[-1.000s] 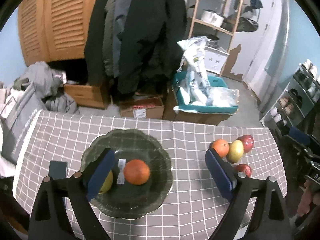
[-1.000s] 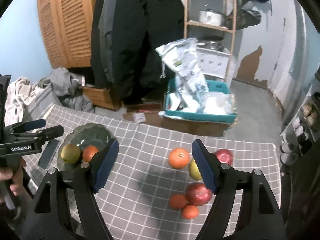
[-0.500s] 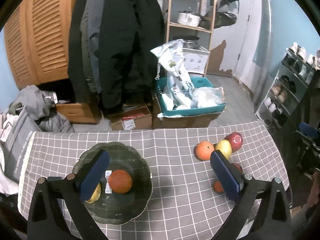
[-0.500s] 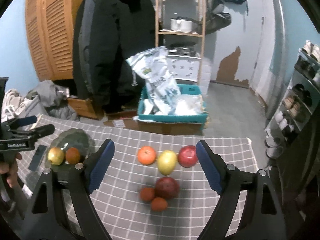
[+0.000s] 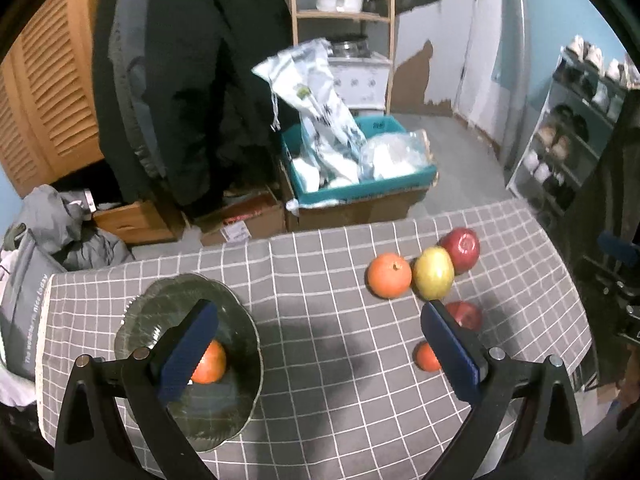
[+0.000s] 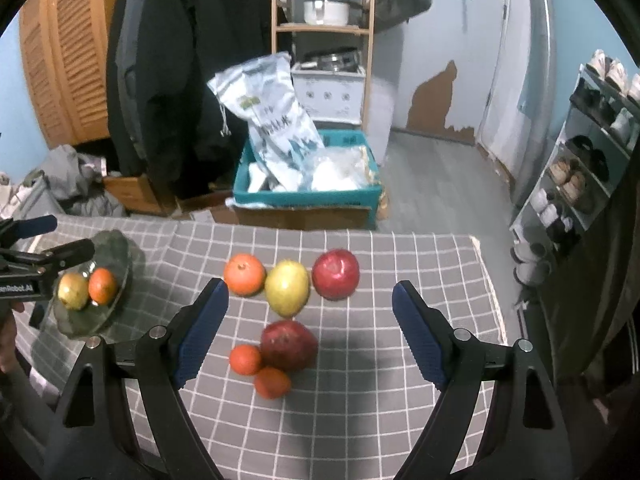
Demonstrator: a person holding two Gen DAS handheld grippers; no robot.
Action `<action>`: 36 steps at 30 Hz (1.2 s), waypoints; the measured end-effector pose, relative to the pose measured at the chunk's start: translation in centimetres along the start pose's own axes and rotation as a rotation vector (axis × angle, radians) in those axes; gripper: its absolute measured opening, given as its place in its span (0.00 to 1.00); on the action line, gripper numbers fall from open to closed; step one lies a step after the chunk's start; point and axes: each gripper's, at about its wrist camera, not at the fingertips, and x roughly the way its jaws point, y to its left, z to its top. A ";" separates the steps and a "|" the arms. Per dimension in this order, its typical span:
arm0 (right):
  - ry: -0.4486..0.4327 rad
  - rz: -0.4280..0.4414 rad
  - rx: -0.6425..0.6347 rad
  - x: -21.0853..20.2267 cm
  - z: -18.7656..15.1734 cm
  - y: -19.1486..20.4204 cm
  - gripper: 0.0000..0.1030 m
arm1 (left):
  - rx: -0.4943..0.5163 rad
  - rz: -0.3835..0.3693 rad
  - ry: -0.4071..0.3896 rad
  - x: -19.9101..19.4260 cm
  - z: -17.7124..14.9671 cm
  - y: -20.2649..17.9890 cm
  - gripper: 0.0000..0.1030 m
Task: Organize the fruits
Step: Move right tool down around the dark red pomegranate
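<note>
A dark glass plate on the grey checked tablecloth holds an orange and a yellow-green fruit. On the cloth to the right lie an orange, a yellow-green apple, a red apple, a dark red fruit and two small tangerines. My left gripper is open and empty above the cloth, between plate and loose fruit. My right gripper is open and empty above the loose fruit.
The table's far edge drops to the floor. Beyond it stand a teal crate with bags, cardboard boxes, hanging coats and a wooden shelf. A shoe rack is at the right.
Both grippers have drawn back and shifted right. The plate has moved left in both views and the loose fruit now lies between the right gripper's fingers. Both stay open.
</note>
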 end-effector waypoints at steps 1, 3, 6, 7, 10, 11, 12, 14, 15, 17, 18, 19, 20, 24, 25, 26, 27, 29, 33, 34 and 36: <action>0.010 0.002 0.002 0.4 -0.2 -0.1 0.82 | 0.002 0.001 0.010 0.5 -0.1 -0.2 0.99; 0.033 0.003 0.004 1.2 -0.7 -0.3 0.82 | 0.008 -0.003 0.029 1.3 -0.4 -0.6 0.99; 0.065 -0.002 -0.001 2.5 -1.4 -0.3 0.82 | 0.025 -0.001 0.045 2.2 -0.6 -1.2 0.99; 0.076 -0.003 -0.003 3.0 -1.6 -0.3 0.82 | 0.029 0.000 0.049 2.5 -0.6 -1.4 0.99; 0.130 0.010 -0.005 4.9 -2.4 -0.1 0.82 | 0.029 -0.015 0.071 3.6 -0.8 -1.8 0.99; 0.147 0.015 -0.008 5.5 -2.7 0.0 0.82 | 0.027 -0.019 0.079 3.9 -0.9 -1.9 0.99; 0.163 0.019 -0.013 6.2 -2.9 0.2 0.82 | 0.025 -0.024 0.088 4.4 -1.1 -1.9 0.99; 0.188 0.026 -0.015 7.2 -3.3 0.5 0.82 | 0.026 -0.022 0.105 5.2 -1.3 -2.0 0.99; 0.210 0.030 -0.016 8.0 -3.6 0.6 0.82 | 0.029 -0.021 0.111 5.6 -1.4 -2.0 0.99; 0.242 0.041 -0.018 9.3 -4.0 0.9 0.82 | 0.035 -0.015 0.125 6.5 -1.6 -2.1 0.99; 0.254 0.042 -0.020 9.8 -4.2 1.1 0.82 | 0.037 -0.012 0.135 7.0 -1.7 -2.2 0.99; 0.266 0.042 -0.022 10.3 -4.3 1.3 0.82 | 0.037 -0.012 0.142 7.4 -1.9 -2.2 0.99; 0.284 0.043 -0.021 11.0 -4.6 1.4 0.82 | 0.036 -0.009 0.150 7.9 -2.0 -2.2 0.99; 0.328 0.053 -0.006 13.0 -5.2 1.6 0.82 | 0.027 -0.005 0.180 9.4 -2.5 -2.0 0.99; 0.335 0.055 -0.001 13.4 -5.3 1.6 0.82 | 0.028 -0.001 0.187 9.8 -2.7 -1.9 0.99; 0.347 0.058 0.007 13.9 -5.4 1.6 0.82 | 0.028 0.001 0.195 10.2 -2.8 -1.9 0.99; 0.355 0.058 0.010 14.3 -5.5 1.7 0.82 | 0.026 -0.002 0.202 10.5 -2.8 -1.9 0.99; 0.365 0.057 0.012 14.9 -5.6 1.8 0.82 | 0.015 -0.010 0.216 11.1 -3.0 -1.8 0.99; 0.387 0.055 0.022 15.9 -5.9 1.9 0.82 | -0.003 -0.006 0.239 12.3 -3.4 -1.5 0.99; 0.393 0.054 0.024 16.1 -6.0 1.9 0.82 | -0.005 -0.005 0.243 12.6 -3.5 -1.4 0.99; 0.403 0.054 0.029 16.6 -6.2 1.8 0.82 | -0.006 -0.002 0.249 13.0 -3.6 -1.5 0.99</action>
